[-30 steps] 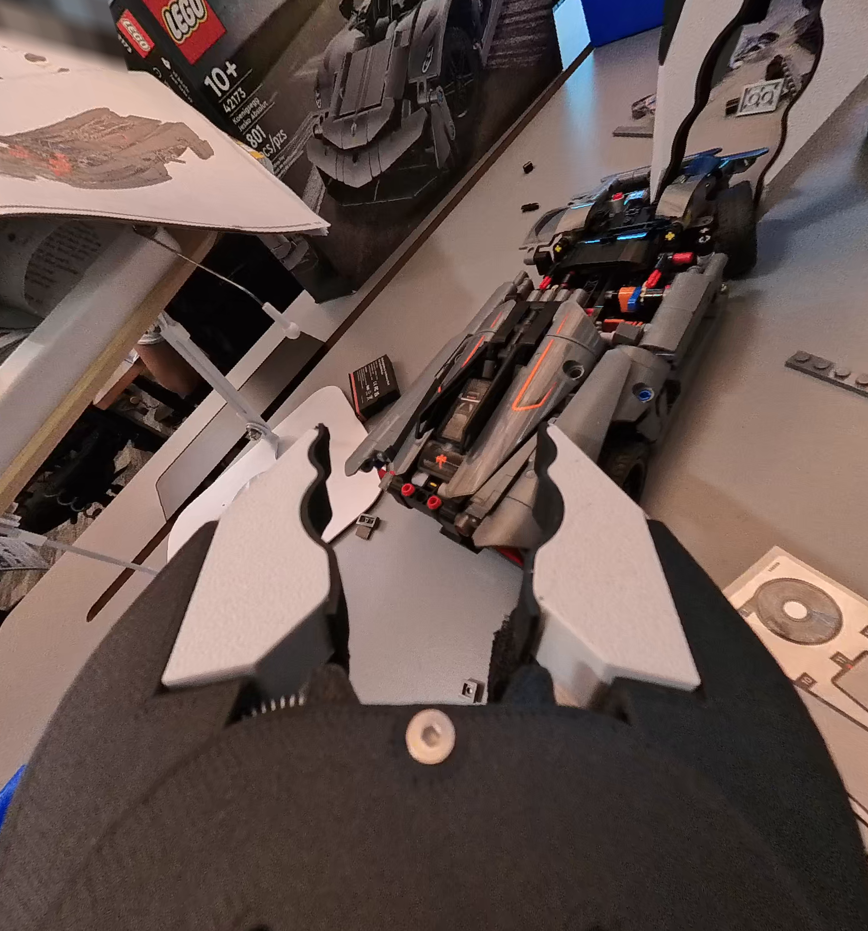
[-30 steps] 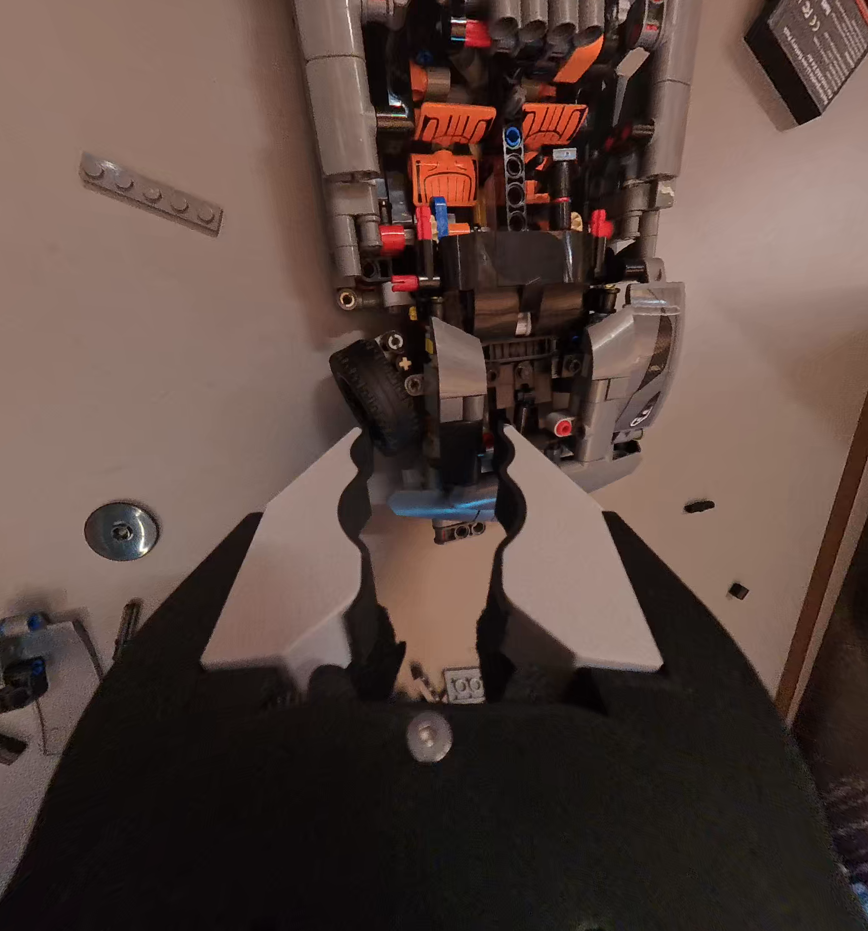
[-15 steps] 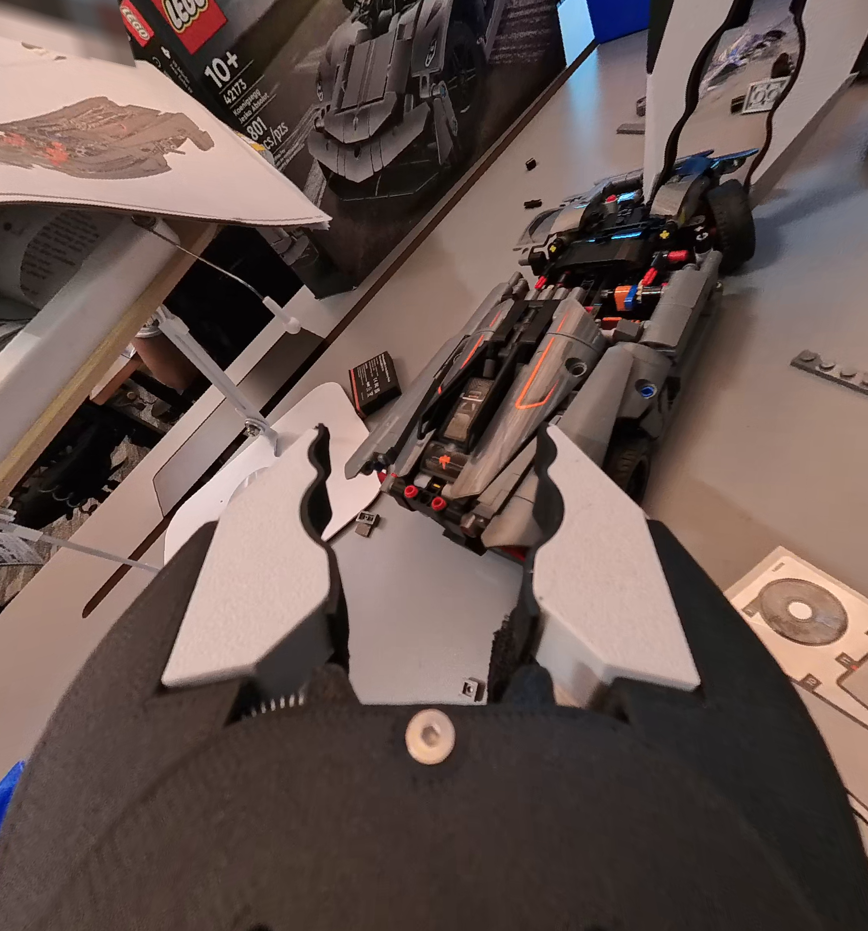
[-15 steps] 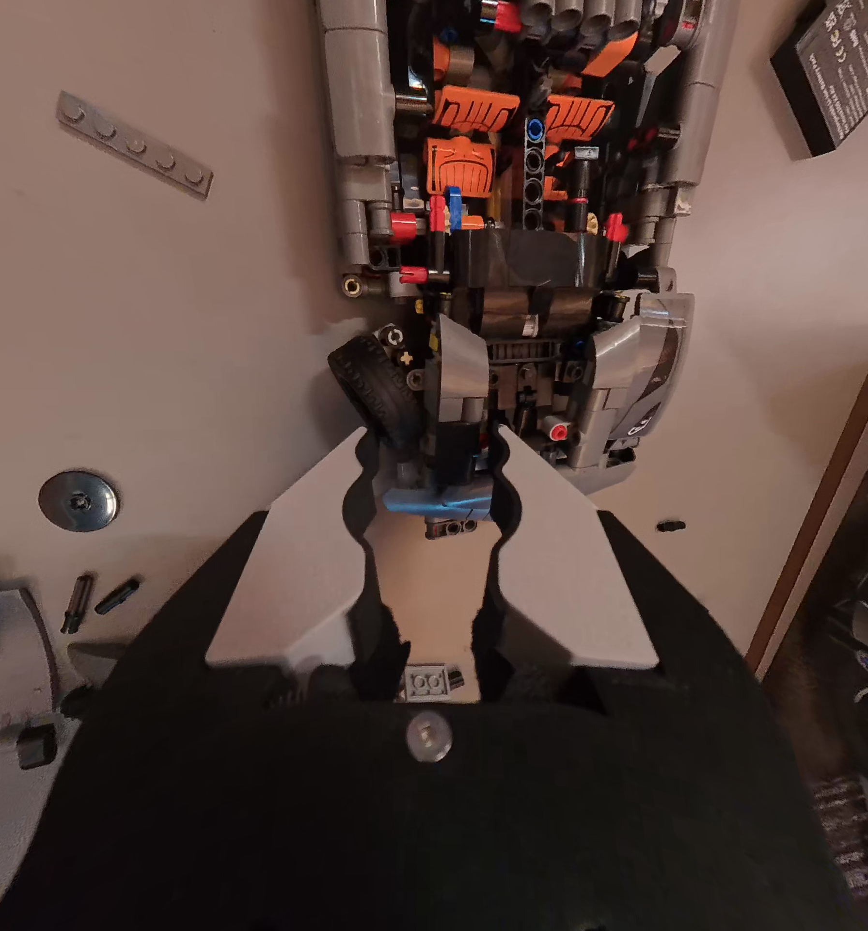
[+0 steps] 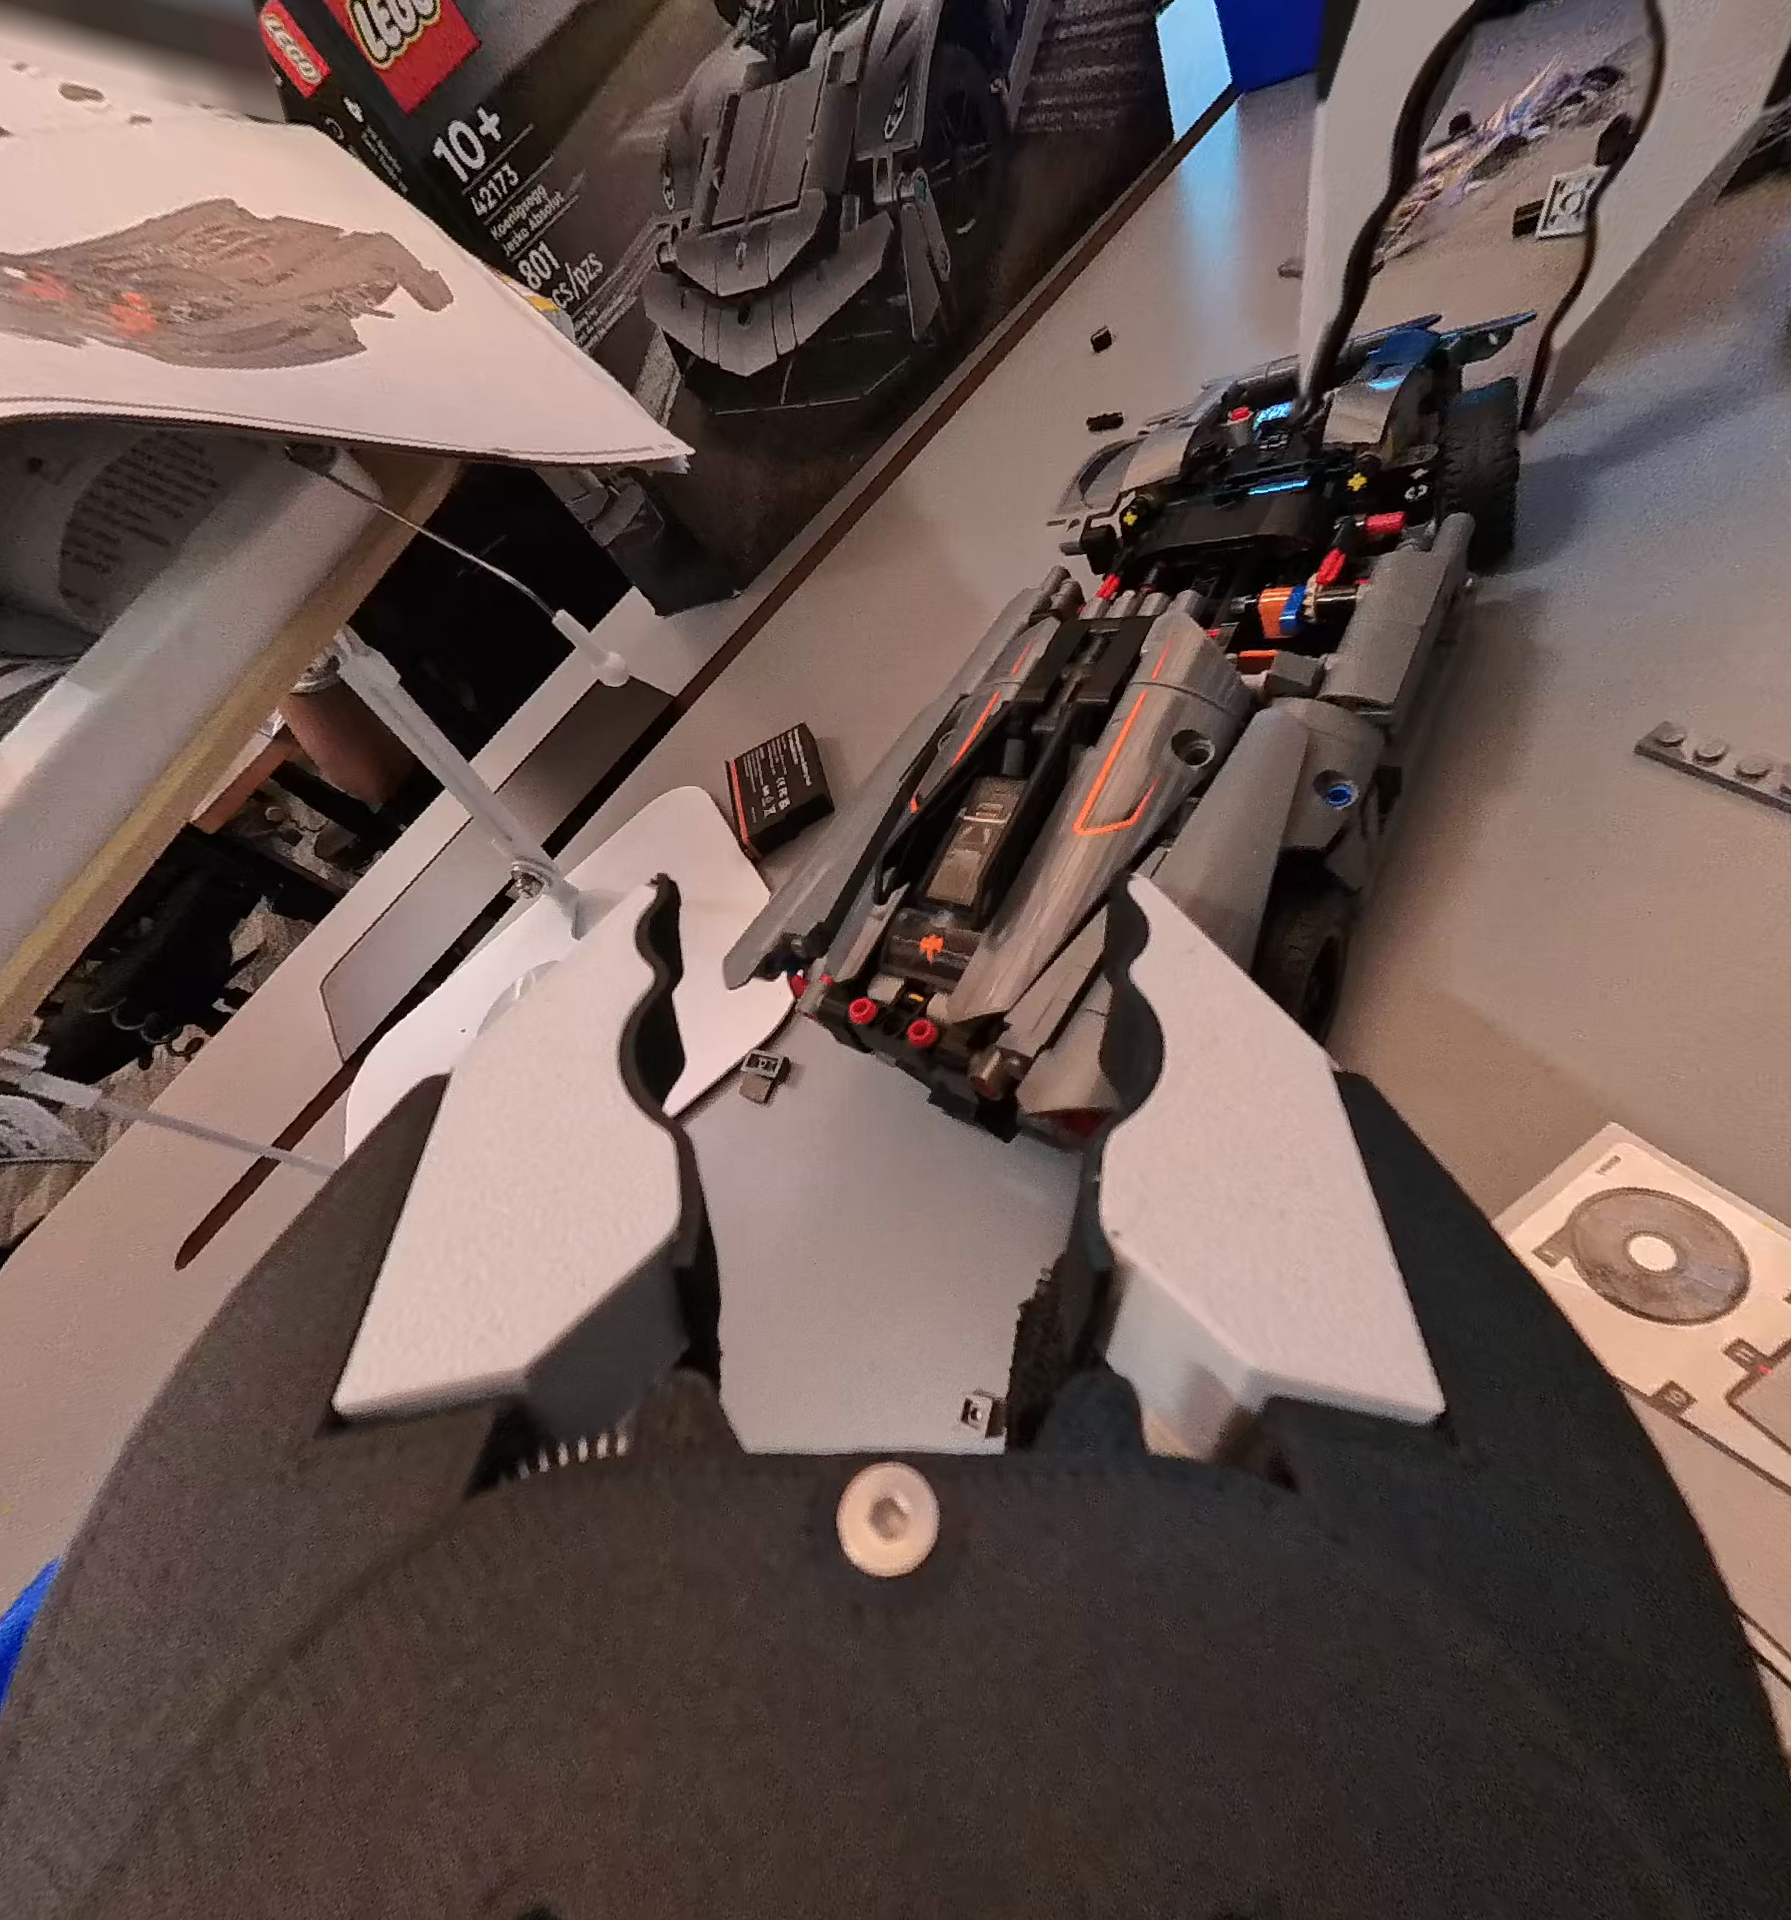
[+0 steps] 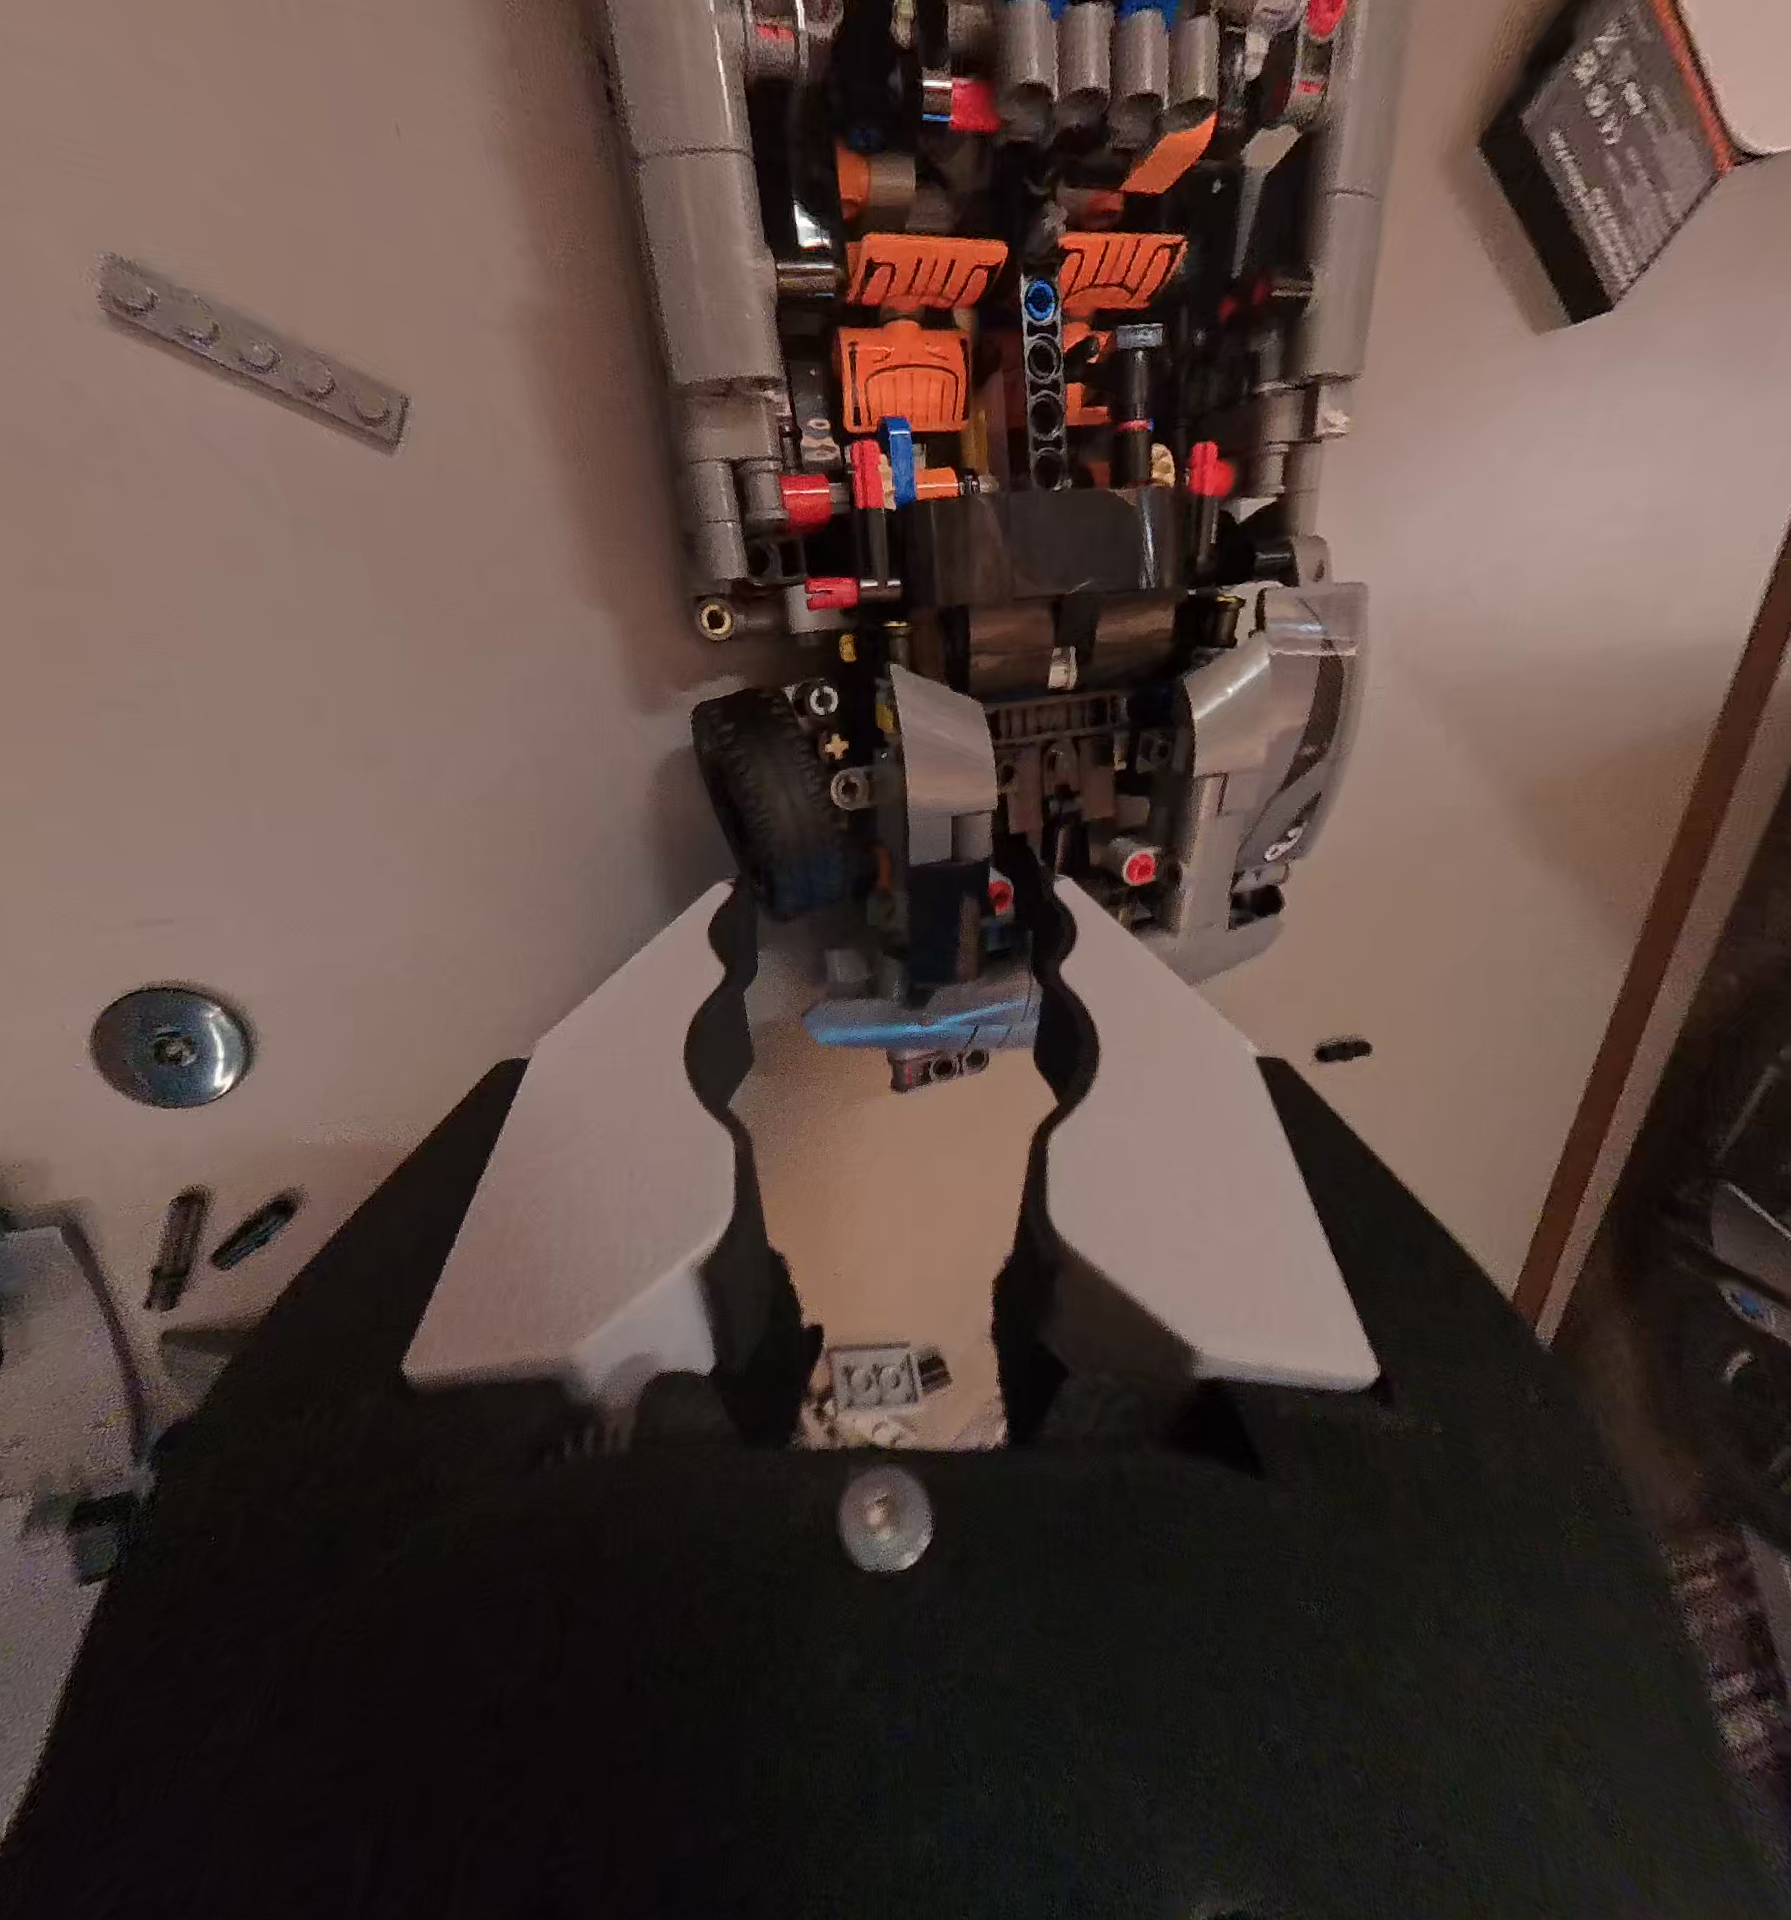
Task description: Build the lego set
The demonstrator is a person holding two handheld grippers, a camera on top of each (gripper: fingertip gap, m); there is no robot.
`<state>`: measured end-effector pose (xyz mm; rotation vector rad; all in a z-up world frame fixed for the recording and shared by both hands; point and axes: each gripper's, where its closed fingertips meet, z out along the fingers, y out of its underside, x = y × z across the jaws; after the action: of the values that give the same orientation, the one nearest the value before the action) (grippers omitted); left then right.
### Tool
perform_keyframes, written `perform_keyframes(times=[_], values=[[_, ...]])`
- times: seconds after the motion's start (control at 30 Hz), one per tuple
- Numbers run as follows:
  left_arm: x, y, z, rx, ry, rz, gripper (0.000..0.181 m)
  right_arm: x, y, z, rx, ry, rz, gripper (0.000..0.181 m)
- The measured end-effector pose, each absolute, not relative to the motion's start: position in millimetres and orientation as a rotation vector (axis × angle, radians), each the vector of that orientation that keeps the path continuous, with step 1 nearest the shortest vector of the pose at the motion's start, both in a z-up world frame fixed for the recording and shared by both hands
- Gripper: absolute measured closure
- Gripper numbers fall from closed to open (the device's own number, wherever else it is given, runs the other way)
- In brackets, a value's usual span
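1. The tabletop (image 5: 1649, 935) is the broadest thing: beyond the left fingers its far edge runs diagonally up to the right, with the set's box (image 5: 766, 208) standing along it. To the right of the right fingers the tabletop ends at a brown edge (image 6: 1691, 852), with dark floor past it.
2. The lego car (image 5: 1130, 790) lies lengthwise ahead of the left gripper (image 5: 896, 935), its near end between the fingertips and just beyond them; bare tabletop lies open to its right.
3. An open instruction booklet (image 5: 247, 312) overhangs the space left of the left fingers.
4. The left fingers are spread wide, grasping nothing; whether the right-hand finger touches the car cannot be told.
5. The right gripper (image 6: 891, 925) reaches the car's other end (image 6: 953, 831). Its fingers stand parted around the nose beside the front wheel (image 6: 766, 800); I cannot tell whether they pinch it.
6. A grey studded plate (image 6: 252, 353) lies well left of the right fingers, with a metal disc (image 6: 172, 1044) nearer.
7. A small black battery (image 5: 779, 774) lies just beyond the left finger.
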<state>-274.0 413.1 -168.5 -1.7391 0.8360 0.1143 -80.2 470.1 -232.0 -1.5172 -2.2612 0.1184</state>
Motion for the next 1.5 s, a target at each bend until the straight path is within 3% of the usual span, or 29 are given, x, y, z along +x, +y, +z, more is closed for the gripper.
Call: perform_keyframes(times=[0.2, 0.57, 1.3, 1.43, 1.5], values=[[-280.7, 414.2, -172.2, -1.809, 0.785, 0.086, 0.101, -71.2, 447.3, -217.2, -1.547, -2.196, 0.19, 0.154], [-283.7, 412.6, -179.6, -1.884, 0.728, -0.055, 0.103, -78.1, 446.2, -232.1, -1.604, -2.16, 0.181, 0.167], [-281.1, 412.9, -180.2, -1.878, 0.732, -0.067, 0.102, -88.0, 446.2, -231.7, -1.585, -2.147, 0.135, 0.163], [-280.6, 412.4, -179.0, -1.871, 0.749, -0.033, 0.103, -99.3, 440.5, -212.4, -1.617, -2.074, 0.345, 0.155], [-279.9, 412.0, -178.4, -1.868, 0.755, -0.027, 0.103, -105.8, 442.2, -206.8, -1.603, -2.067, 0.383, 0.143]])
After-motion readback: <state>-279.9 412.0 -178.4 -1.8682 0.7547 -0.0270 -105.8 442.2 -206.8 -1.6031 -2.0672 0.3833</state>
